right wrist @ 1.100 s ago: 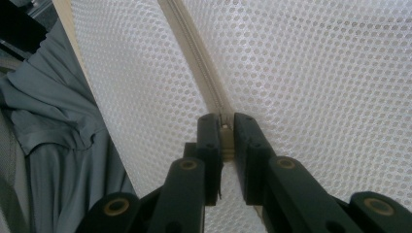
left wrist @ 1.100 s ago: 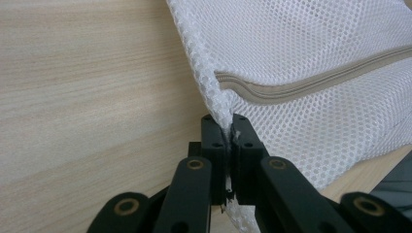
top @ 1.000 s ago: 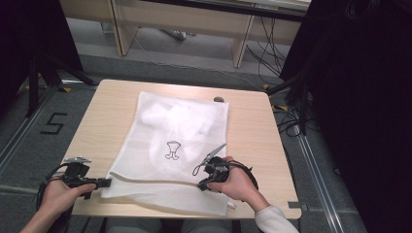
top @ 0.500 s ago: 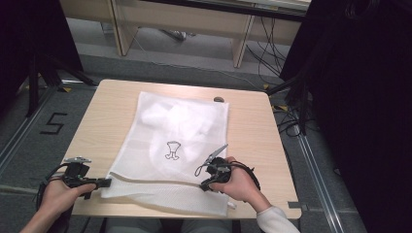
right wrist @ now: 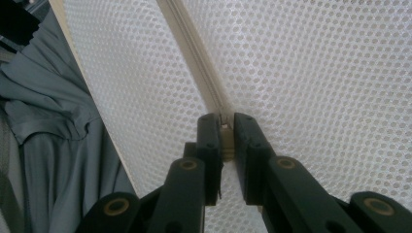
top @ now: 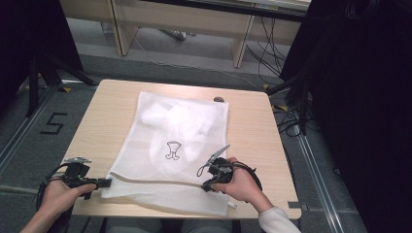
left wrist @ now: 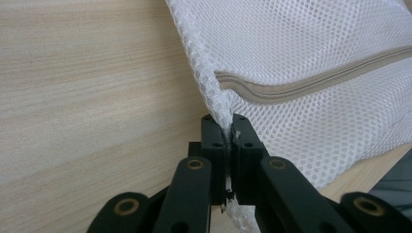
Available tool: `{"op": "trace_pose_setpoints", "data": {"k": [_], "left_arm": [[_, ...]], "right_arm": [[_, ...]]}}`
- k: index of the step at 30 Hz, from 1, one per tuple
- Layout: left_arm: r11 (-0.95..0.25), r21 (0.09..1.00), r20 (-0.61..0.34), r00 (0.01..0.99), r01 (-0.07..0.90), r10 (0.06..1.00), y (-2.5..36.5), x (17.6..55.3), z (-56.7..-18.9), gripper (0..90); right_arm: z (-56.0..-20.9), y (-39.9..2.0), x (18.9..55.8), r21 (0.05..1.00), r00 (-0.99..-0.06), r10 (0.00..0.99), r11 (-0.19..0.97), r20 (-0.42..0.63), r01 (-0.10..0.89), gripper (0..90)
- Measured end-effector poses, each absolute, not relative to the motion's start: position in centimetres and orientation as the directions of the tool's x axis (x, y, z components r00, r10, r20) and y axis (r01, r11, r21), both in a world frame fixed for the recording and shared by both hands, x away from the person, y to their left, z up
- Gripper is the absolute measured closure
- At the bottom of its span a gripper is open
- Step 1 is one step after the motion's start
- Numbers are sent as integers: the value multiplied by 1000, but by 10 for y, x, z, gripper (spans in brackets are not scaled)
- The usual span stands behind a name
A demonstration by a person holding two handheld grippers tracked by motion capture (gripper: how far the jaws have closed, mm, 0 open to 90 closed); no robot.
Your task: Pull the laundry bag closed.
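The high view sat above the person's side of the desk (top: 252, 145), looking forward and down, far enough back to take in the whole top plus the floor beyond. The left gripper view rode right behind the left claw (left wrist: 227, 145), super close, facing the mesh bag (left wrist: 316, 73) at its corner by the near edge. The right gripper view was just as tight behind the right claw (right wrist: 226, 141), pointed along the zipper (right wrist: 194, 63). All three shared that bag's near strip.
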State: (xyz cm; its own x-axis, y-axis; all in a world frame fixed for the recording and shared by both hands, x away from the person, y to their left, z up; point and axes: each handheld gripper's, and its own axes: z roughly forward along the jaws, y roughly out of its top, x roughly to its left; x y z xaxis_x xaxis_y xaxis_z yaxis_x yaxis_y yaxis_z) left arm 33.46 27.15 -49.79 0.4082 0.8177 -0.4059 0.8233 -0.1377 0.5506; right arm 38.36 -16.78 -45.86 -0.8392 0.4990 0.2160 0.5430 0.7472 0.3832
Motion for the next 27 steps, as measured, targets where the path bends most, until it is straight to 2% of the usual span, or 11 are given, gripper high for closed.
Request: {"op": "trace_pose_setpoints", "data": {"k": [27], "left_arm": [[-147,543,-407,411,827,816,271,334,-498,856]], "right_arm": [[-461,-186,382,361,-814,527,730,244,581,825]]}}
